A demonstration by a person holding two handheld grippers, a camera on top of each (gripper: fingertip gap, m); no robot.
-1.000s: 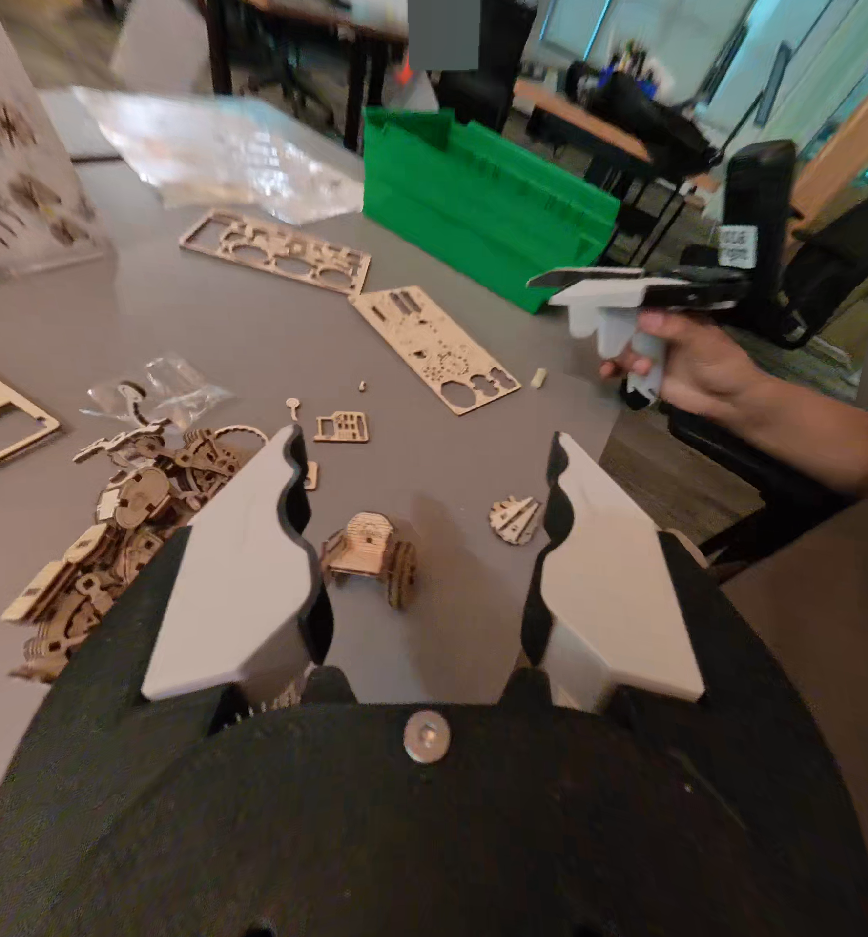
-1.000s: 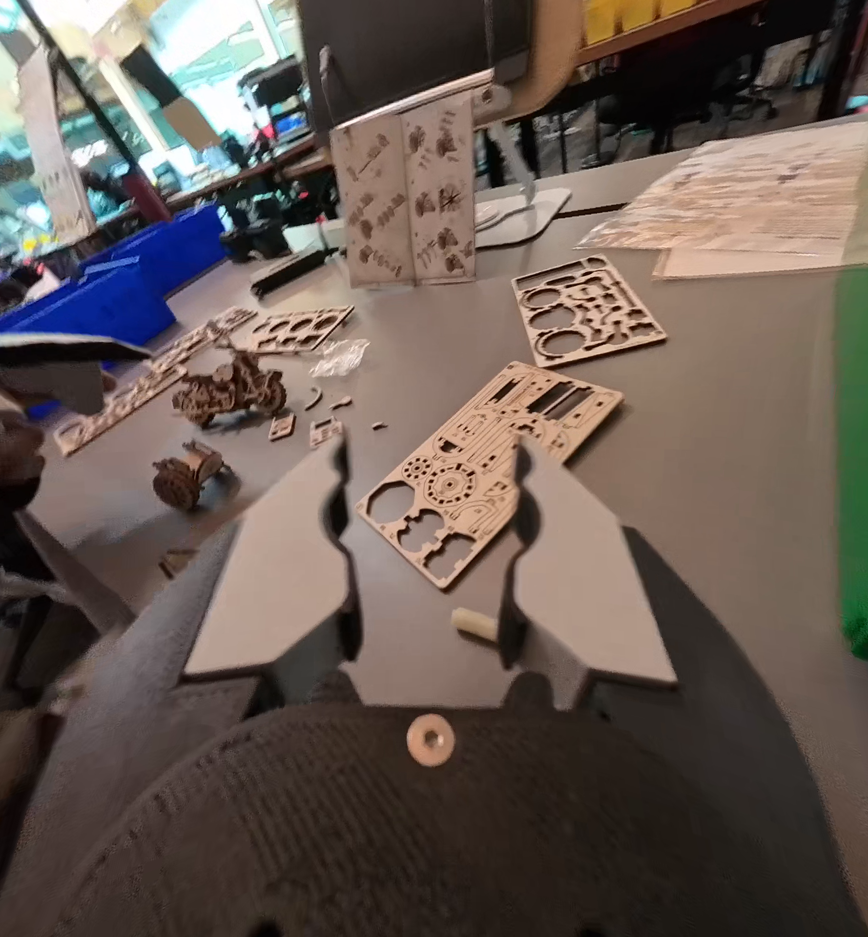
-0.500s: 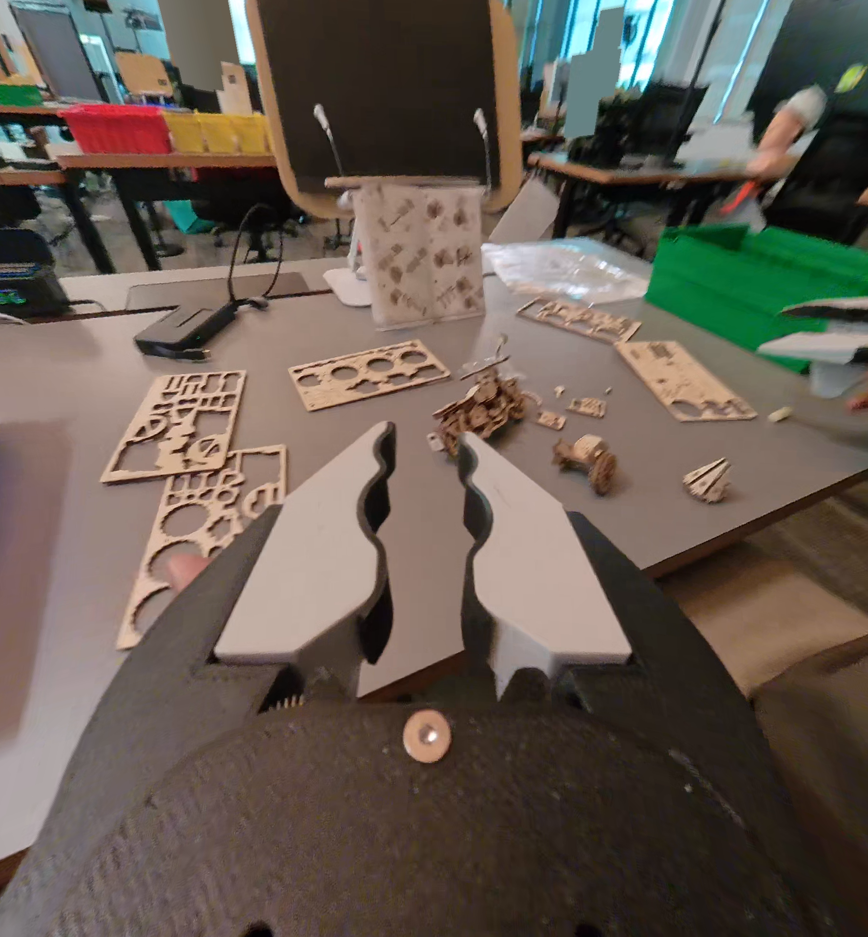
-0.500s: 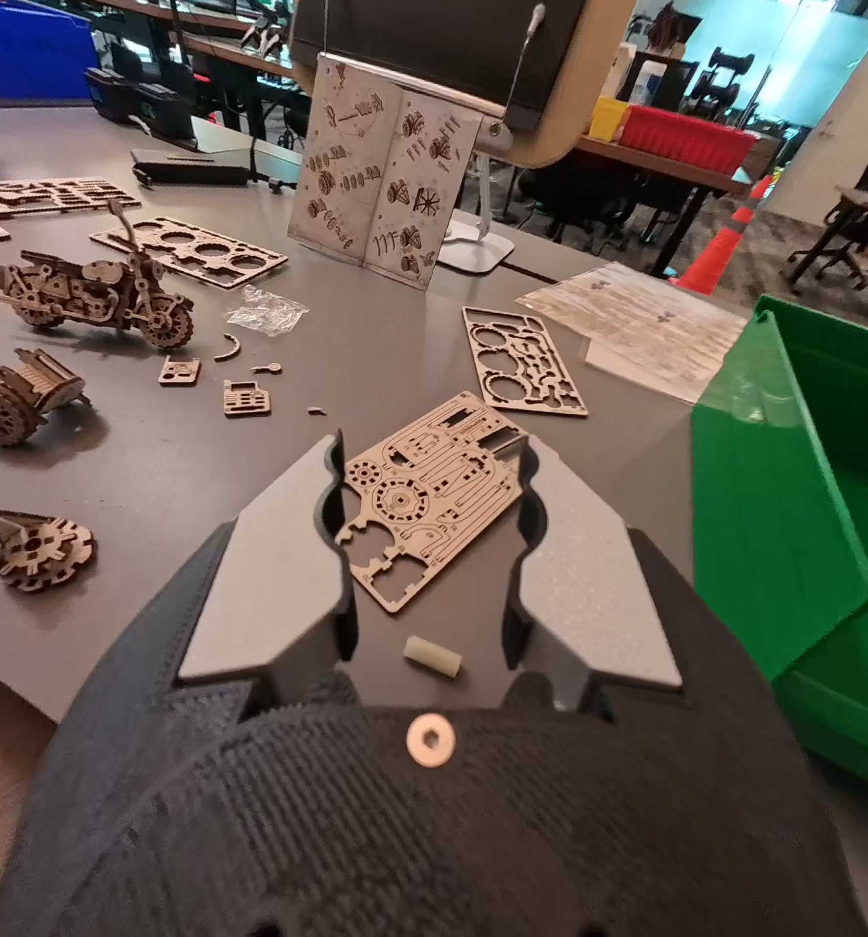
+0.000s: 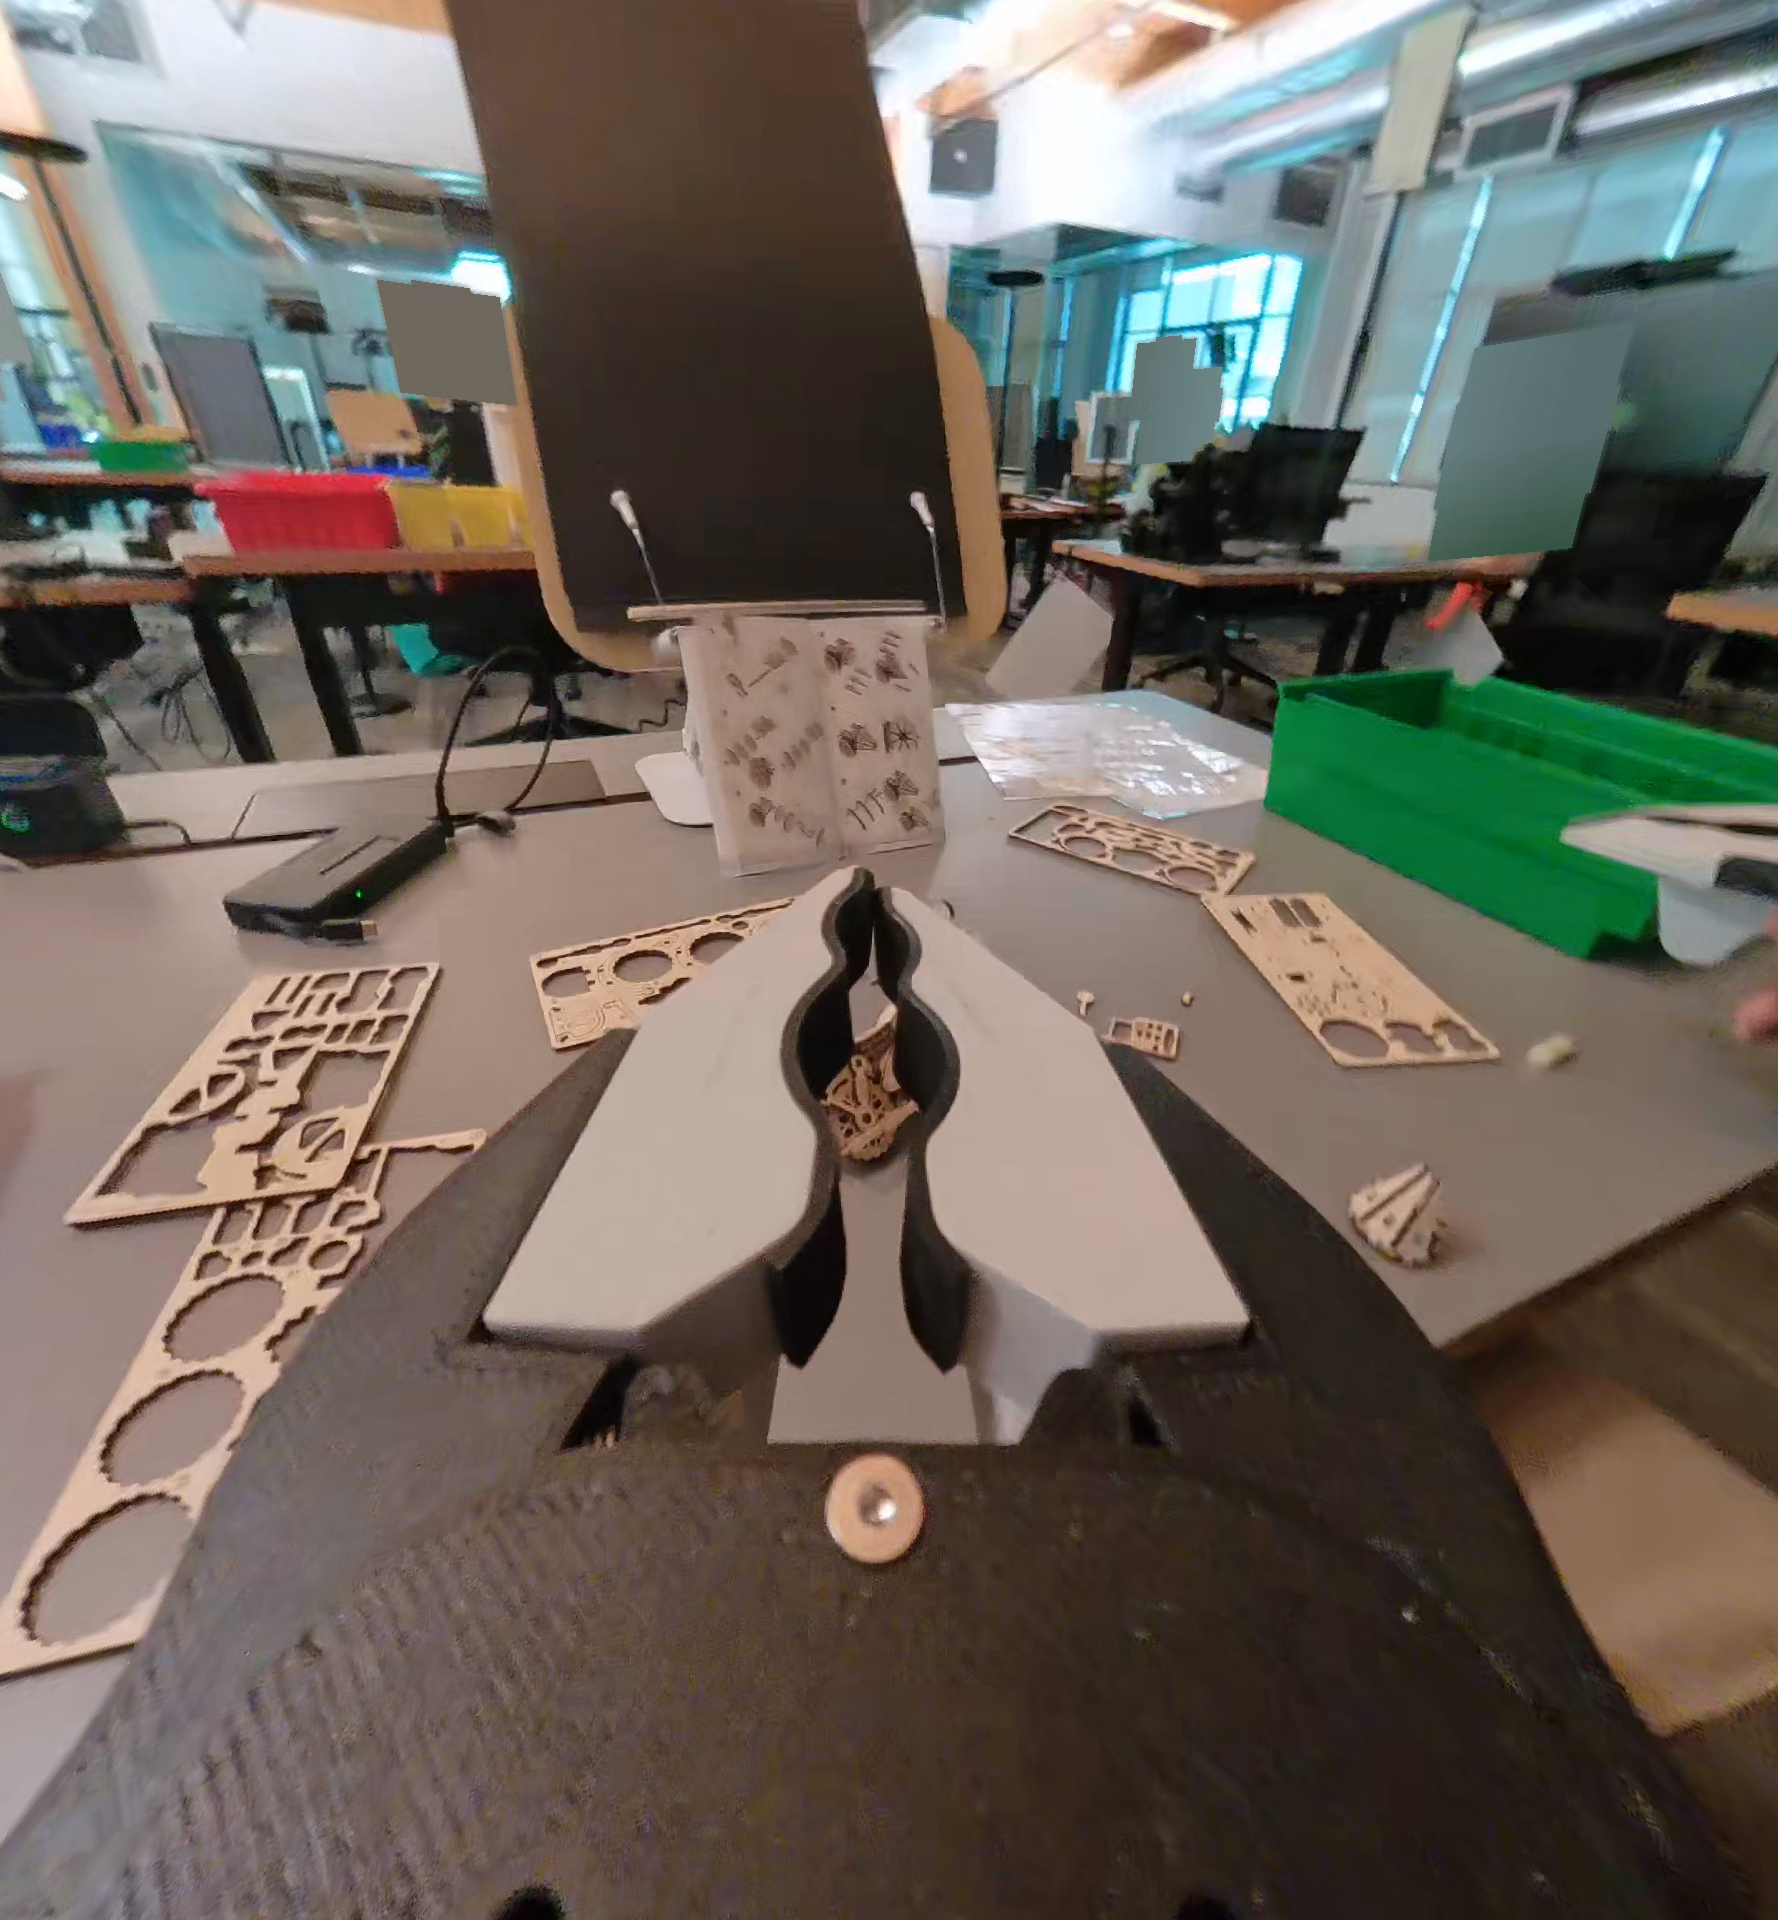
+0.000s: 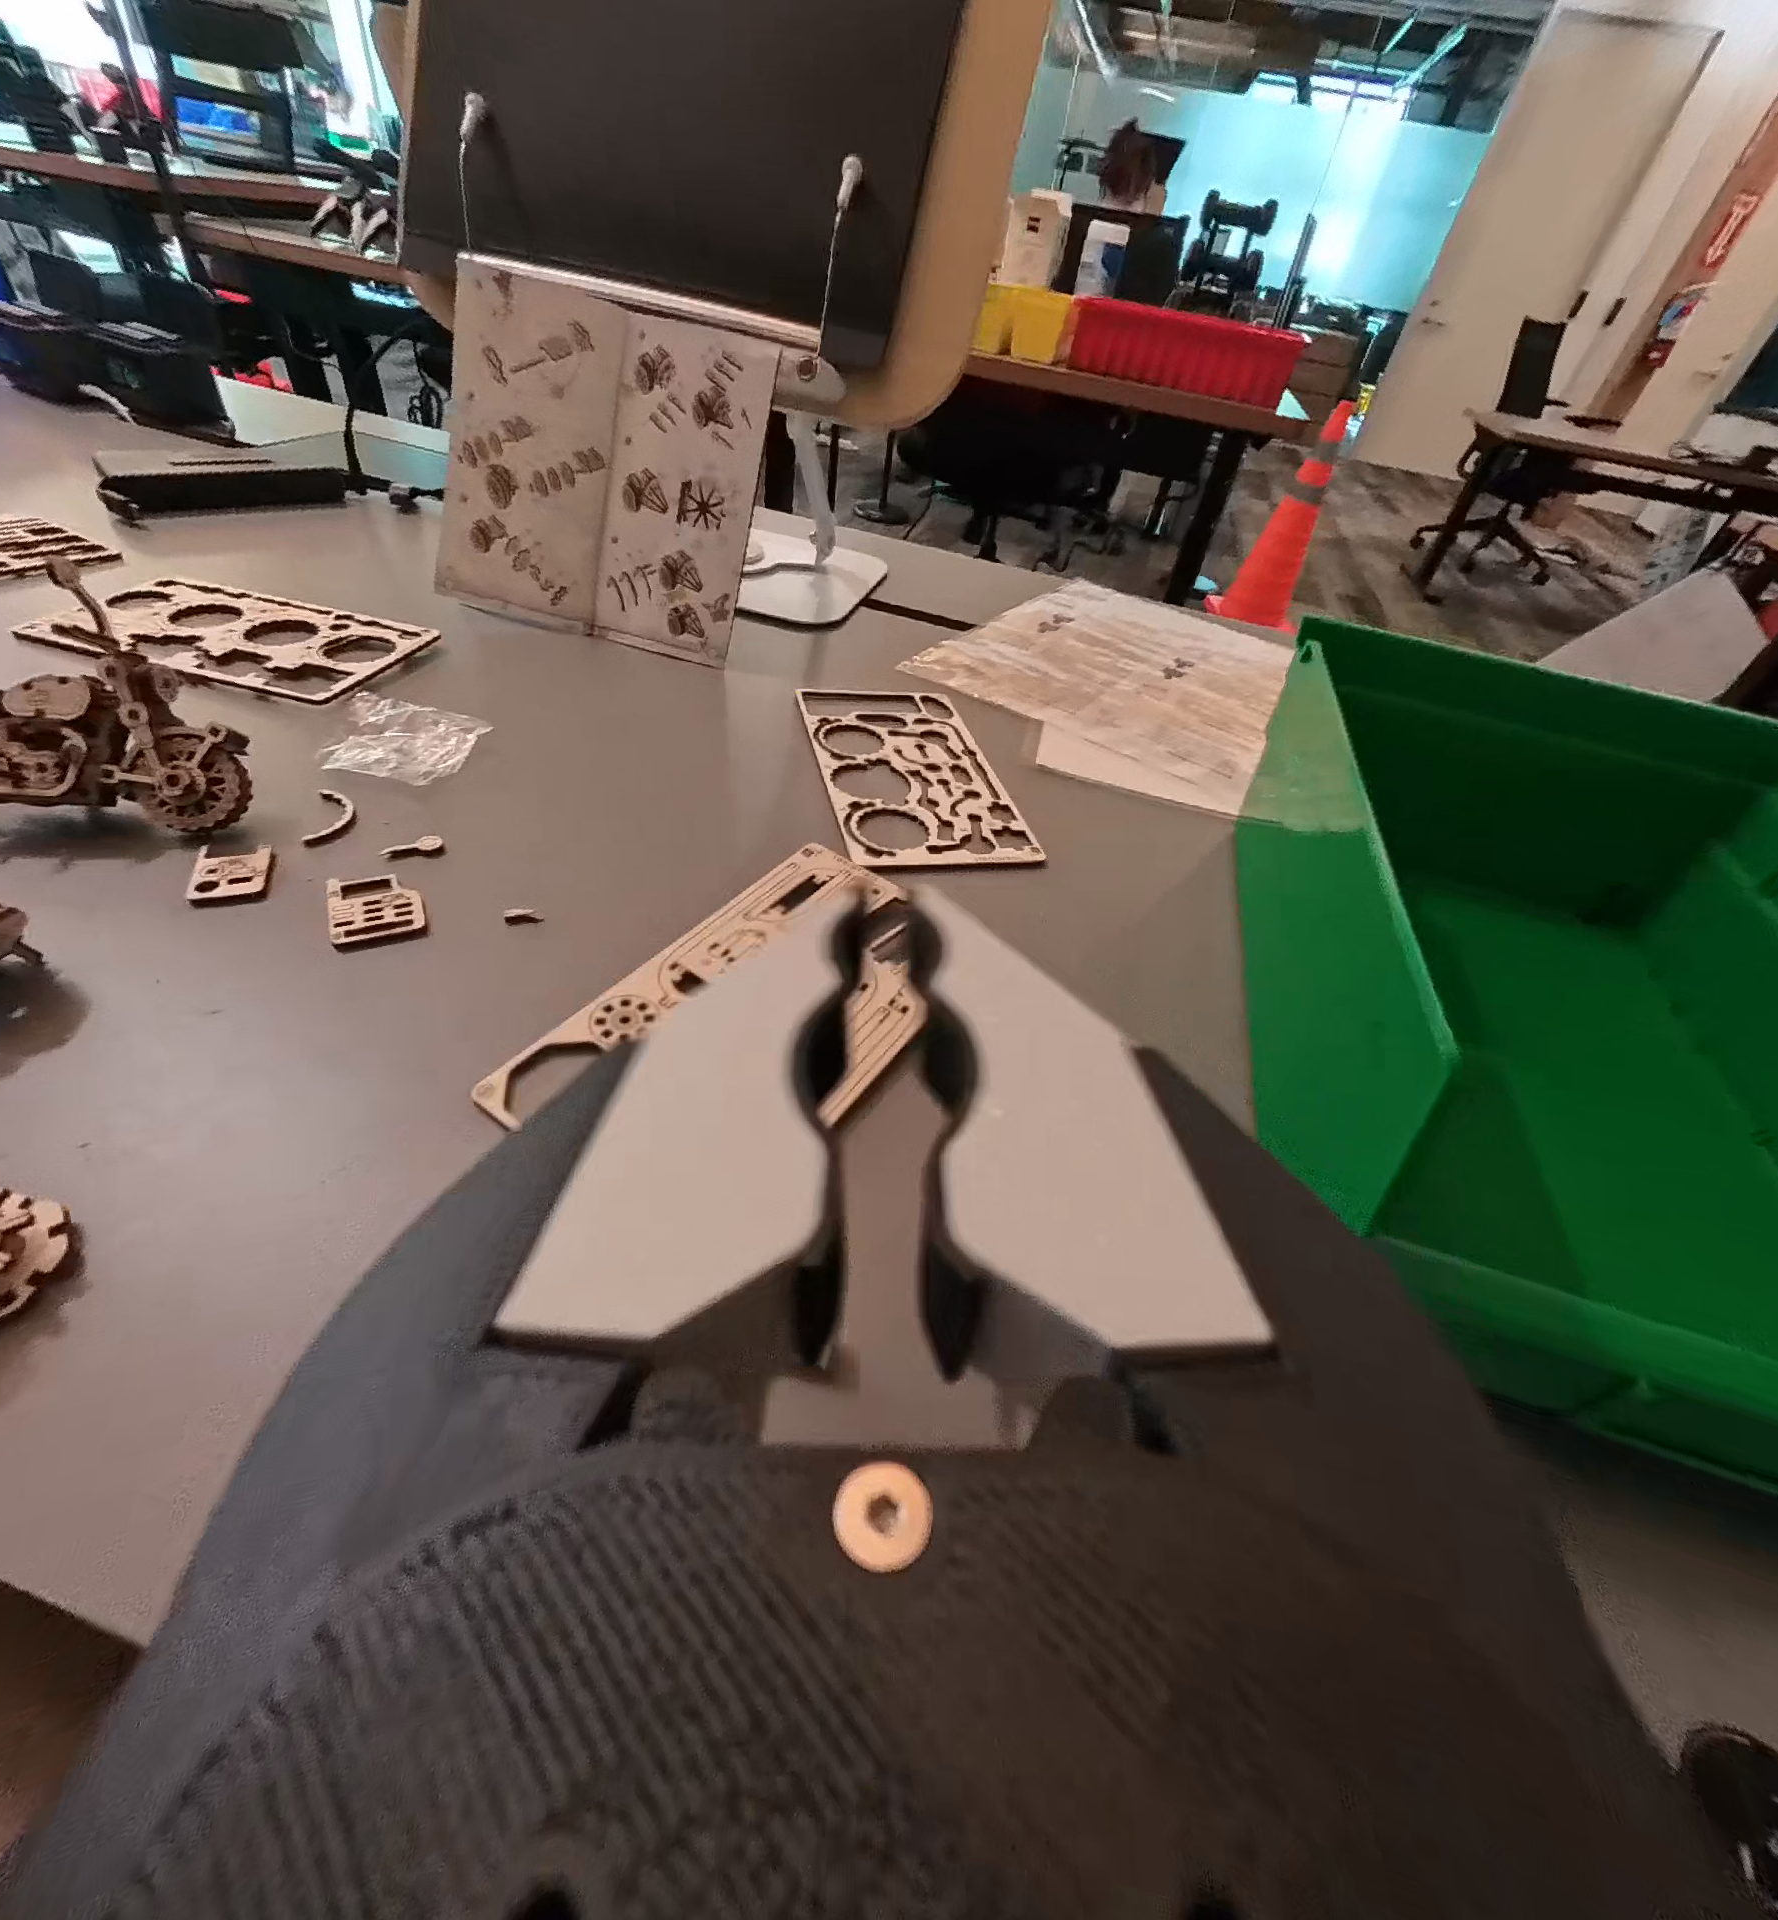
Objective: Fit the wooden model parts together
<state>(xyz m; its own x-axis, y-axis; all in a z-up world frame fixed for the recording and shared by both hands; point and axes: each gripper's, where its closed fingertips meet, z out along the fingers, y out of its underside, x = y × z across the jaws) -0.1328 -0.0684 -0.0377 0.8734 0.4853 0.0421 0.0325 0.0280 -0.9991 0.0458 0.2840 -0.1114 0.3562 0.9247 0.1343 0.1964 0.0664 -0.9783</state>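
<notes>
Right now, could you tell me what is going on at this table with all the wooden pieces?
A person is building a wooden model kit with handheld tongs. Both the left tongs and the right tongs are shut and empty, held above the grey table. A mostly built wooden motorcycle stands among small loose parts and emptied wooden sheets. The instruction booklet is propped behind them, with a green bin to the right. No part is being handled.

Matt grey table point(image 6: 241, 1091) carries pale laser-cut wooden sheets point(image 5: 261, 1081) with a dry, unvarnished look. The far right bin point(image 6: 1550, 1039) is smooth green plastic; beside it lies a glossy clear plastic sleeve point(image 5: 1103, 748).
</notes>
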